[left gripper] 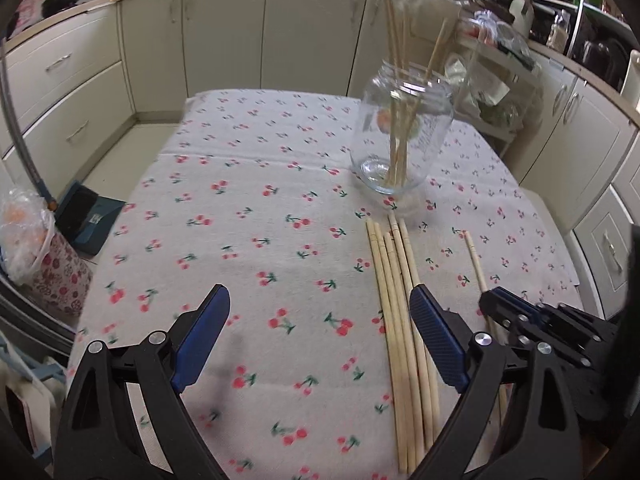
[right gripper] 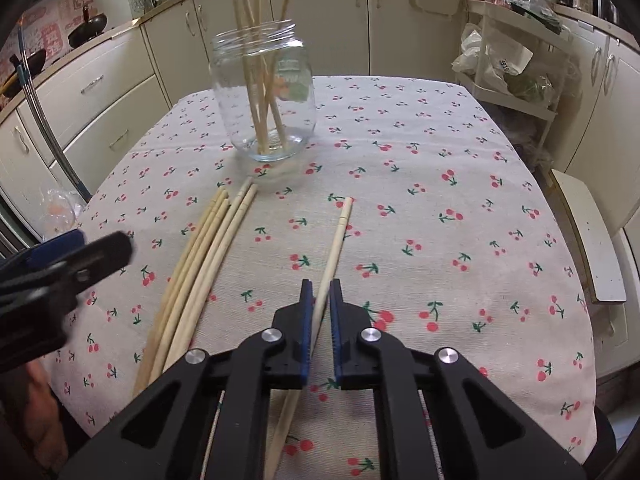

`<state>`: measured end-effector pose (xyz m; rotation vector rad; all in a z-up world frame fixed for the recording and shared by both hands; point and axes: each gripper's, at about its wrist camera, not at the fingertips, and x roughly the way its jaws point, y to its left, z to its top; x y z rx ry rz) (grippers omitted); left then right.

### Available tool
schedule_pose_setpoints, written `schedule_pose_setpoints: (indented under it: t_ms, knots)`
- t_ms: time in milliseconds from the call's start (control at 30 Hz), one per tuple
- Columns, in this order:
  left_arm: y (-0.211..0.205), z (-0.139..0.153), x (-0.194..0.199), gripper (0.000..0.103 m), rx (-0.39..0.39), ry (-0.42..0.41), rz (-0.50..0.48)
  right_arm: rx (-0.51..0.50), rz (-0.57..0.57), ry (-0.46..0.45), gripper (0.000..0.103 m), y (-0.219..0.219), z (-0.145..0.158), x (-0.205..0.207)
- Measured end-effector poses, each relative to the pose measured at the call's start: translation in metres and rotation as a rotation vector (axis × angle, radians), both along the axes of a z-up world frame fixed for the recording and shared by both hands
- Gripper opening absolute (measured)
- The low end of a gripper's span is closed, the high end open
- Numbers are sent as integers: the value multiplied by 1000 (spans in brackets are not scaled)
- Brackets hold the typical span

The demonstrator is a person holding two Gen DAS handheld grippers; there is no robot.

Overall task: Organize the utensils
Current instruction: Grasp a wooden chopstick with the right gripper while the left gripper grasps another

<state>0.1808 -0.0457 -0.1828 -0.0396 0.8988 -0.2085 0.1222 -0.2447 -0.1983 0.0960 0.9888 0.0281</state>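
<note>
While our right gripper (right gripper: pixel 321 286) has its blue-padded fingers (right gripper: pixel 306 312) drawn nearly together around the single pale wooden chopstick (right gripper: pixel 339 232), we cannot tell for sure whether the pads already press it, though the gap looks no wider than the stick itself. That chopstick lies flat on the cherry-print cloth of the tabletop (right gripper: pixel 460 240), well in front of the clear glass jar (right gripper: pixel 266 96) and apart from the loose bundle of pale wooden chopsticks (right gripper: pixel 200 264) lying nearer the jar's left side. Our left gripper (left gripper: pixel 320 308) hangs with its fingers (left gripper: pixel 200 336) spread wide and nothing between them, just beside that bundle, in front of the jar.

We judge the stick light, stiff and smooth, so it may pivot or slip if pinched at one end; a hold nearer its middle should keep it level. Being thin, it sits low on soft cloth, so the pads must reach close to the fabric. Glass is fragile and the jar already holds several upright sticks, so tipping is a risk.
</note>
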Motion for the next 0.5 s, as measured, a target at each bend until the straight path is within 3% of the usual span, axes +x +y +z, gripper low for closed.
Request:
schedule_pose_setpoints:
  t_ms: [300, 500]
  knots:
    - [-17, -26, 33, 87, 94, 76, 18, 74, -4, -2, 9, -8, 0, 1]
    - [-28, -29, 41, 86, 161, 80, -5, 85, -8, -9, 13, -9, -1, 6]
